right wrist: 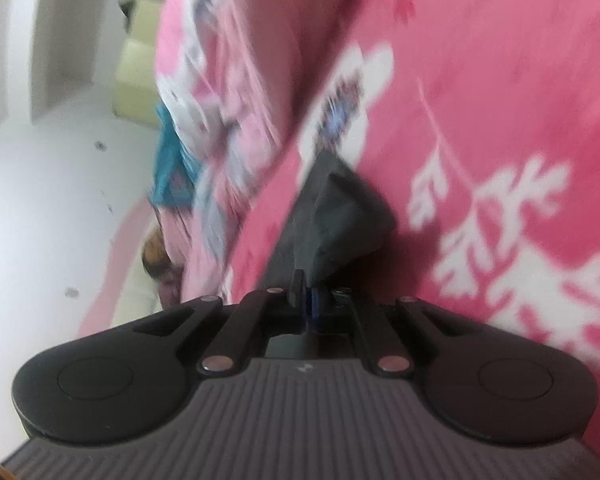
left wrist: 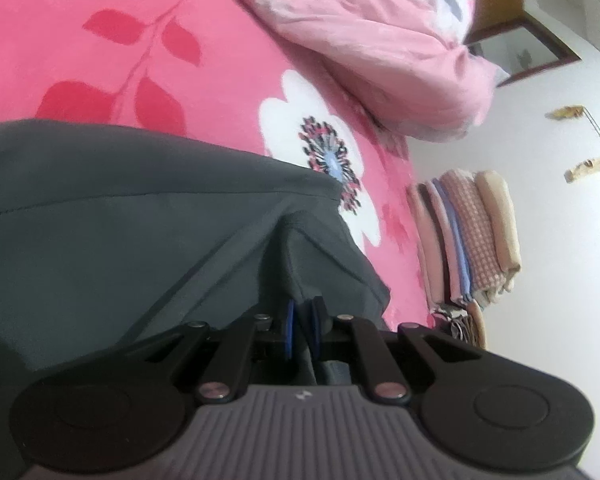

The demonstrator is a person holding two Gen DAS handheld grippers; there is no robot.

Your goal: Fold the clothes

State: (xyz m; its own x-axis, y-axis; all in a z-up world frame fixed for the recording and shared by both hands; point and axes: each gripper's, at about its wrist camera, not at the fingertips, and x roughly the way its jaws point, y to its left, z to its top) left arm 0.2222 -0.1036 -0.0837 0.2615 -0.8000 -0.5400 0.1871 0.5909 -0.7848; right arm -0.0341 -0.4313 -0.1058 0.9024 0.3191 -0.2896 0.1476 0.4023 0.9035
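A dark grey garment (left wrist: 140, 216) lies spread on a pink flowered bedspread (left wrist: 100, 48). My left gripper (left wrist: 302, 328) is shut on an edge of this garment, and the cloth runs up from between its blue pads. In the right wrist view, my right gripper (right wrist: 310, 300) is shut on a bunched corner of the same dark grey garment (right wrist: 340, 216), held above the bedspread (right wrist: 500, 80). This view is blurred by motion.
A crumpled pink quilt (left wrist: 380, 40) lies at the far side of the bed; it also shows in the right wrist view (right wrist: 220, 100). A stack of folded cloths (left wrist: 468, 236) stands by the white wall. A wooden-framed cabinet (left wrist: 528, 36) is in the corner.
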